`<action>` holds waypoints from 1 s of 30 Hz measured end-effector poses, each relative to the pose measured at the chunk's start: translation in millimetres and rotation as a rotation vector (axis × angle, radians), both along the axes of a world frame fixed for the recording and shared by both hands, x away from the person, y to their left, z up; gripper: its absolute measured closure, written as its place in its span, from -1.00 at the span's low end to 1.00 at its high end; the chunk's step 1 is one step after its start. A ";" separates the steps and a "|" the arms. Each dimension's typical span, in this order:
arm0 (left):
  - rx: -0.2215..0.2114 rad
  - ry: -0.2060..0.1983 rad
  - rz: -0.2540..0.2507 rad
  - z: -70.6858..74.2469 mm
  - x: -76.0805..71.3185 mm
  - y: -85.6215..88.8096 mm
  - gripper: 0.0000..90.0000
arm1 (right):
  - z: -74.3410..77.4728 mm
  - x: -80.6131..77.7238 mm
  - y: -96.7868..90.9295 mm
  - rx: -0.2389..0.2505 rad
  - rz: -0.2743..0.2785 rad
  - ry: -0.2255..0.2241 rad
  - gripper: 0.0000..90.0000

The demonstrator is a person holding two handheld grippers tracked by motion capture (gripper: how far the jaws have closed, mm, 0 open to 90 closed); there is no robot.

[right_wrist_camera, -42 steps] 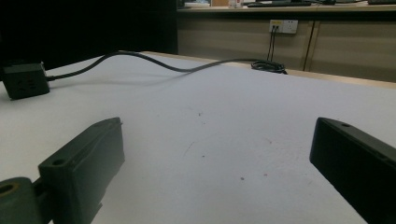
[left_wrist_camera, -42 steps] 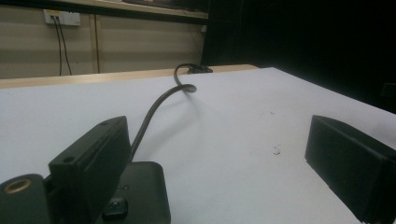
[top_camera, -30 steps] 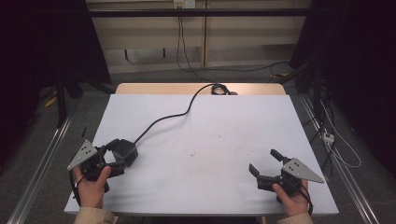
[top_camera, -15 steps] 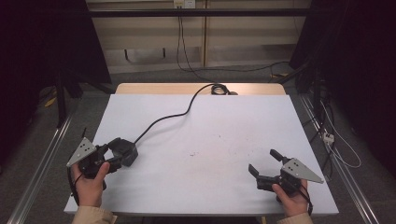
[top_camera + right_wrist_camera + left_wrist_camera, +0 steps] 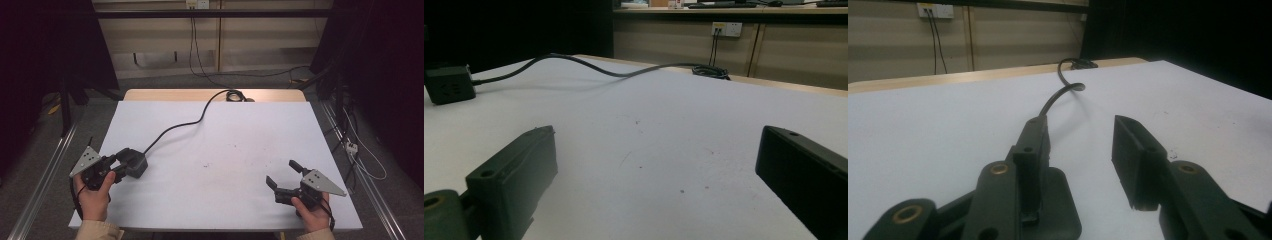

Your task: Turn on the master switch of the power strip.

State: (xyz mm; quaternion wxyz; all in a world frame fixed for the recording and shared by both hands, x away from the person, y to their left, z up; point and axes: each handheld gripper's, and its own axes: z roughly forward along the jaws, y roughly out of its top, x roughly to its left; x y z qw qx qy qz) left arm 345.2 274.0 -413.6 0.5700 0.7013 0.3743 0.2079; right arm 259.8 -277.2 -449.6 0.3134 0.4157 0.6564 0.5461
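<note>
A black power adapter [image 5: 135, 163] with a black cable [image 5: 175, 127] lies on the white table [image 5: 225, 130] at the near left. My left gripper [image 5: 122, 164] reaches to it from the left. Its jaws have just been closing. In the left gripper view the adapter [image 5: 1058, 205] sits low against the left jaw, and a strip of table shows between it and the right jaw, so the left gripper [image 5: 1079, 125] is open. My right gripper [image 5: 282, 172] rests at the near right, open wide, with bare table between the jaws of the right gripper [image 5: 656, 150]. The adapter [image 5: 449, 85] shows far off.
The cable [image 5: 589, 67] runs across the table to a coil [image 5: 235, 95] at the wooden far edge. Metal rails [image 5: 45, 175] flank the table on the floor. Loose wires and a white plug [image 5: 352, 146] lie on the floor at the right.
The left gripper's jaws have drawn closer together around the adapter. Both hands and the adapter have stayed where they were.
</note>
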 end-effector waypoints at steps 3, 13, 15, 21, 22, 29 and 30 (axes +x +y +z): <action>0.007 0.003 0.008 -0.8 0.9 2.3 0.40 | -0.2 0.5 0.3 0.000 -0.004 0.000 -0.93; -0.003 0.021 0.037 -3.1 3.2 10.2 0.58 | -0.5 1.5 1.8 -0.001 -0.003 0.002 -0.93; 0.000 0.023 0.040 -3.1 3.3 10.6 0.60 | -0.2 1.1 1.7 -0.003 0.000 -0.002 -0.93; 0.017 0.029 0.046 -4.2 4.5 10.2 0.68 | 0.3 0.8 1.5 -0.004 -0.002 -0.003 -0.93; 0.014 0.031 0.048 -4.4 4.6 10.0 0.69 | 0.2 0.9 1.5 -0.003 -0.001 -0.003 -0.93; 0.011 0.040 0.053 -4.8 4.4 12.0 0.78 | 0.3 0.5 1.7 -0.004 -0.001 -0.003 -0.93; 0.012 0.040 0.048 -4.6 4.3 11.8 0.79 | 0.3 0.4 1.3 -0.005 0.000 -0.003 -0.93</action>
